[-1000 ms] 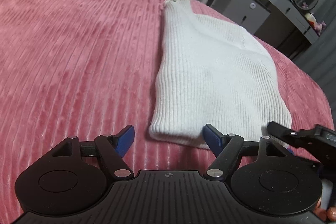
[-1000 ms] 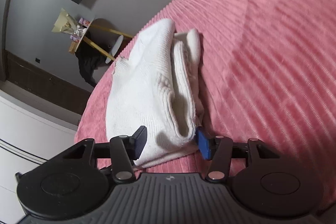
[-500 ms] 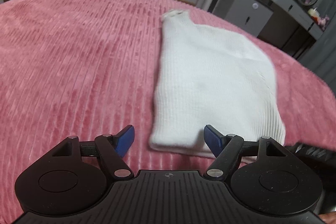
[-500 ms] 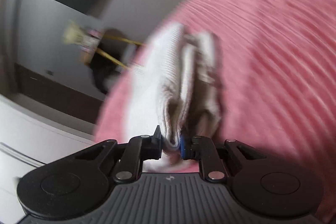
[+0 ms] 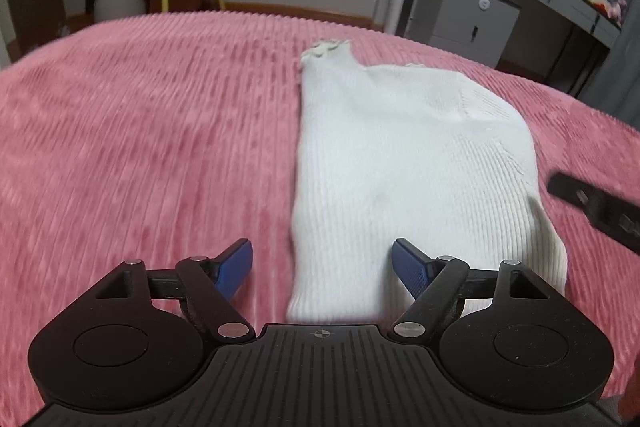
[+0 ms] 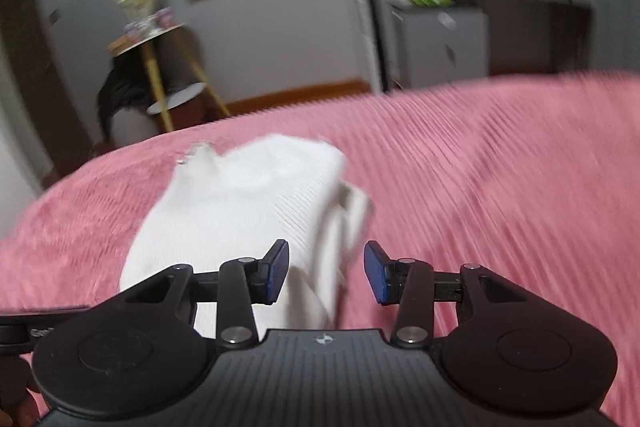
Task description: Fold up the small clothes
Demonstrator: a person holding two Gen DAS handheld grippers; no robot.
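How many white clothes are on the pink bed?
1: a folded white sweater lies on the pink blanket, just ahead of both grippers. Nothing else white shows, though the bed's near edge is hidden.

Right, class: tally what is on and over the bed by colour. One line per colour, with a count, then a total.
White: 1, the folded knit garment
Pink: 1, the ribbed bedspread
Black with blue pads: 2, the left gripper and the right gripper, both open with nothing gripped
Total: 4
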